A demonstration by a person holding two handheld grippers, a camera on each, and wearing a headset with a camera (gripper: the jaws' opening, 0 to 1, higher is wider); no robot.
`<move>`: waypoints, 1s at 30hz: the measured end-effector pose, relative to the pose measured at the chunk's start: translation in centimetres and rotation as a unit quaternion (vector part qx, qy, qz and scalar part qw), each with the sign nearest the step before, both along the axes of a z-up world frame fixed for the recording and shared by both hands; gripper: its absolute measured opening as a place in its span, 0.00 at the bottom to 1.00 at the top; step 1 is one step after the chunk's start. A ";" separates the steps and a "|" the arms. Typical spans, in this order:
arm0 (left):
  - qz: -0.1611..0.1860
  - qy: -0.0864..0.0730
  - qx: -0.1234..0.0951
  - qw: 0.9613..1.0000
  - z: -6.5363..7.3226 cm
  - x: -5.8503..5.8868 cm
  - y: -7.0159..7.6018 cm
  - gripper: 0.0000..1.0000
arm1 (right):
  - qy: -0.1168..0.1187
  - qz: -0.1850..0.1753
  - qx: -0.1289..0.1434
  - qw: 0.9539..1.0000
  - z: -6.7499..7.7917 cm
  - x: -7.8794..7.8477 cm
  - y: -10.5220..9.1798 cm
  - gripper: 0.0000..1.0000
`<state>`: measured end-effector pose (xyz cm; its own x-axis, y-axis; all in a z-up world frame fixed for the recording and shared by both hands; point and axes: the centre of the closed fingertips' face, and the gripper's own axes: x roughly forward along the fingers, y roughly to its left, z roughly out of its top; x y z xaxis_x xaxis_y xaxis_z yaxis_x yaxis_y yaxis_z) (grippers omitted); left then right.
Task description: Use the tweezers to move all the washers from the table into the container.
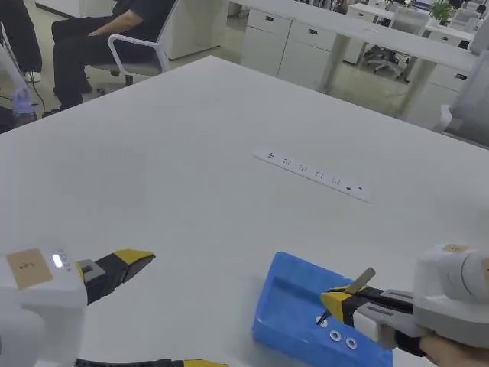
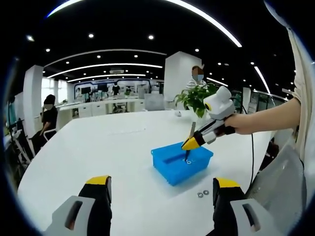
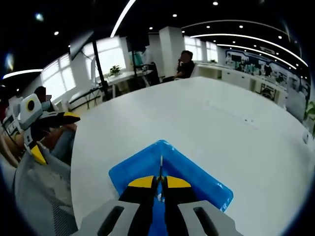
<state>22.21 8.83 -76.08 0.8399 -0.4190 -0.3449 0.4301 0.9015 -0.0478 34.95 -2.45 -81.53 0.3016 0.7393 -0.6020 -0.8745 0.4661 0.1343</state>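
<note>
A blue container [image 1: 286, 287] sits on the white table near its front edge. My right gripper [image 1: 330, 297] is shut on the metal tweezers [image 1: 364, 277], whose tips point down inside the container, just above a few small washers [image 1: 335, 335] on its floor. Looking along the right gripper [image 3: 160, 183], the tweezers [image 3: 161, 166] hang over the container [image 3: 206, 183]. Two washers [image 2: 203, 193] lie on the table in front of the container [image 2: 170, 172]. My left gripper [image 1: 187, 312] stands open and holds nothing, to the left of the container, its yellow-tipped jaws wide apart [image 2: 162, 189].
A white power strip [image 1: 313, 174] lies flat on the table beyond the container. A person sits in a chair [image 1: 137, 50] past the far left table edge. Desks and cabinets [image 1: 306, 38] stand behind. A potted plant [image 2: 196, 96] is at the table's far side.
</note>
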 end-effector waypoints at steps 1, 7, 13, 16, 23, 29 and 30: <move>0.000 0.000 0.002 1.000 0.0 0.0 0.0 0.86 | 0.003 0.000 -0.001 1.000 -0.3 0.1 0.0 0.03; 0.001 0.003 0.007 1.000 -0.2 -0.1 0.2 0.85 | 0.013 0.000 -0.013 1.000 -1.6 0.6 -0.1 0.03; 0.000 0.004 0.008 1.000 -0.3 -0.1 0.2 0.85 | 0.013 0.000 -0.016 1.000 -1.8 0.6 -0.1 0.03; -0.001 0.005 0.009 1.000 -0.4 -0.1 0.2 0.84 | 0.014 0.000 -0.018 1.000 -2.0 0.6 0.0 0.03; -0.004 0.005 0.005 1.000 -0.4 -0.1 0.1 0.85 | 0.010 0.008 -0.022 1.000 -2.3 0.7 0.0 0.03; -0.005 0.006 0.007 1.000 -0.4 -0.1 0.0 0.84 | 0.004 0.027 -0.028 0.999 -2.3 0.4 0.3 0.04; -0.005 0.007 0.008 1.000 -0.5 -0.1 0.0 0.84 | 0.002 0.027 -0.028 0.999 -2.3 0.3 0.3 0.04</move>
